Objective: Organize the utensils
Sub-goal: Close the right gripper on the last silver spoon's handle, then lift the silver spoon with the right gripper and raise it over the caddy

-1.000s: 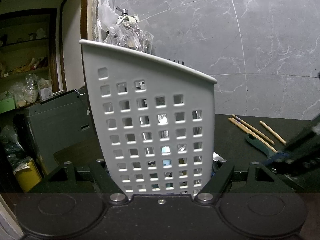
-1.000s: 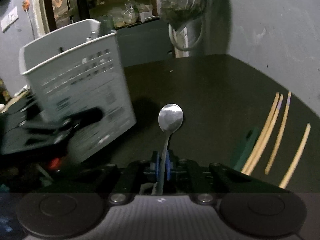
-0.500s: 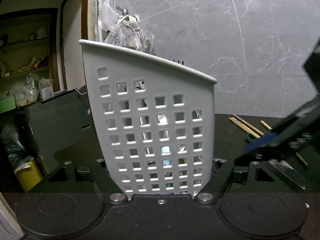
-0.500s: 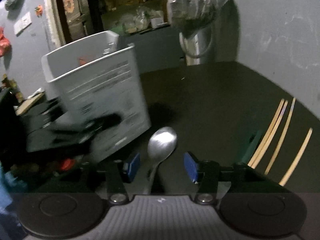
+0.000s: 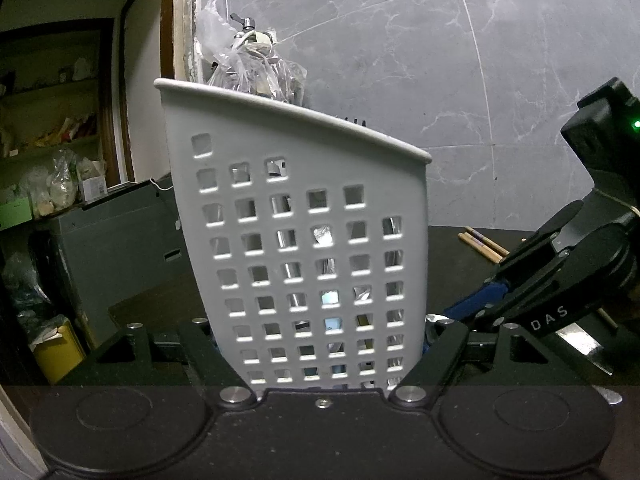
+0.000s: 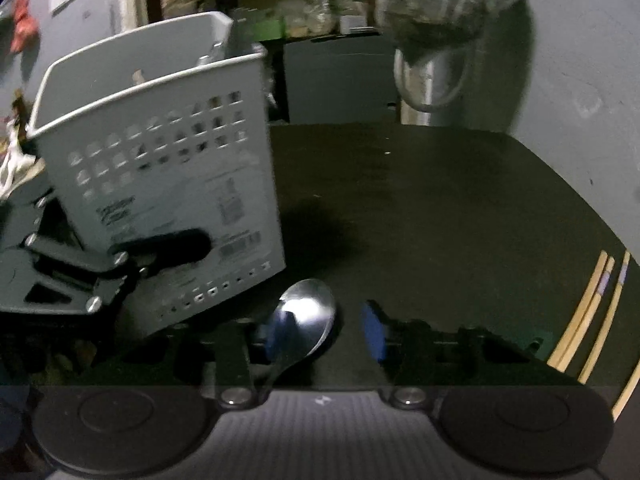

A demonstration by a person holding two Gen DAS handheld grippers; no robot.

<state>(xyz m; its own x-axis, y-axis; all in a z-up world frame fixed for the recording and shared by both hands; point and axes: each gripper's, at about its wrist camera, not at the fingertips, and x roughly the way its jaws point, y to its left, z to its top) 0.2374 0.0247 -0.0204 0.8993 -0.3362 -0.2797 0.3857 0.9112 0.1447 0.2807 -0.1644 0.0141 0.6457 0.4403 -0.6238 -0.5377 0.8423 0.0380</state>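
A: Two grippers show here. What does the left gripper have?

B: Its fingers clamp the base of the white perforated utensil basket, one on each side wall. That basket fills the middle of its view and leans, with its rim sloping down to the right.

A: And the right gripper?

B: Its jaws are closing with a clear gap between the blue pads. A metal spoon lies on the dark surface between them, its bowl close against the left pad; neither pad presses it that I can tell.

A: Open room?

B: Ahead of the right gripper the surface is bare up to the grey wall. To its left the basket's lower corner sits just beside the spoon bowl. To its right, wooden chopsticks lie near the surface's edge.

A: What does one view give that the other lacks?

B: Only the right wrist shows the spoon and the basket's labelled side with the left gripper's finger on it. Only the left wrist shows shiny utensils through the basket's square holes, a knife blade beyond the right gripper, and a plastic bag behind the rim.
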